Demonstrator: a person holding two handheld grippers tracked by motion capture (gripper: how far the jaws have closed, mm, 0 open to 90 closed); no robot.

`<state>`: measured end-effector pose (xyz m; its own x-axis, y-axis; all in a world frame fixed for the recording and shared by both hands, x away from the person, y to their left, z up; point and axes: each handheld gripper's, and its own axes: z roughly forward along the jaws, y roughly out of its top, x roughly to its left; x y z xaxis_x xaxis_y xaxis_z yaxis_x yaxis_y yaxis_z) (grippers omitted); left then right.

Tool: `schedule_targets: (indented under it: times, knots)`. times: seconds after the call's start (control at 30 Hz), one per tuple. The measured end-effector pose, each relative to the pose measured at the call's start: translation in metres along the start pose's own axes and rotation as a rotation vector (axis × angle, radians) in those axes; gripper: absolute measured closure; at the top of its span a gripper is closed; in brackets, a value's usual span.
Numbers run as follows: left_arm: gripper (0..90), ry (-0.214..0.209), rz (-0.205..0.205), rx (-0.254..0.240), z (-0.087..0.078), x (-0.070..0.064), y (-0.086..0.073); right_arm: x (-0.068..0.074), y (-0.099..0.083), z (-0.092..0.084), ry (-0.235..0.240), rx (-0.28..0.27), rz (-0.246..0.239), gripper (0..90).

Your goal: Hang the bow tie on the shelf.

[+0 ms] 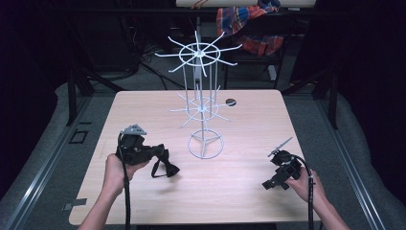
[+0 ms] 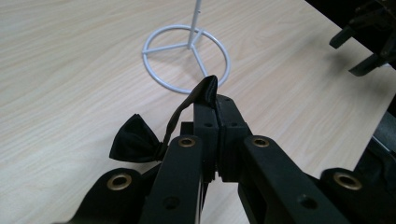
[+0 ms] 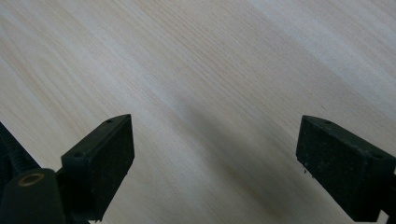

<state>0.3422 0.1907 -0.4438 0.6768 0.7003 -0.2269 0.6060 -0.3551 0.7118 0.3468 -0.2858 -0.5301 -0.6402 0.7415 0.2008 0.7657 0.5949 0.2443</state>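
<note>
Presently, one black bow tie (image 2: 135,142): its strap is pinched between my left gripper (image 2: 217,100)'s fingers, pressed together on it, while the bow hangs just above the bench (image 1: 249,191) beside the stand. One white wire stand (image 1: 205,143), ring base on the bench, two tiers of spokes. One small dark disc (image 1: 231,101) behind it, perhaps a cap. My right gripper (image 3: 215,154): fingers spread wide, nothing between them, over bare wood.
</note>
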Motion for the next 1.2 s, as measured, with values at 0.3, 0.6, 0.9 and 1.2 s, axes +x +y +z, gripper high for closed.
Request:
schedule_targets:
  times: [0.3, 0.6, 0.9, 1.2]
  knots:
    - [88.9, 0.011, -0.019, -0.025, -0.001, 0.008, 0.008, 0.000, 0.001, -0.001, -0.008, 0.014, -0.010, 11.2]
    - [88.9, 0.019, -0.027, -0.047, 0.000, 0.014, 0.018, 0.000, 0.000, 0.001, 0.000, 0.007, -0.002, 11.2]
    - [88.9, 0.020, -0.033, -0.062, 0.000, 0.018, 0.025, 0.000, 0.000, 0.001, 0.000, -0.001, 0.001, 11.2]
    - [88.9, 0.023, -0.037, -0.078, 0.001, 0.023, 0.037, -0.001, -0.001, 0.001, 0.001, 0.000, 0.006, 11.2]
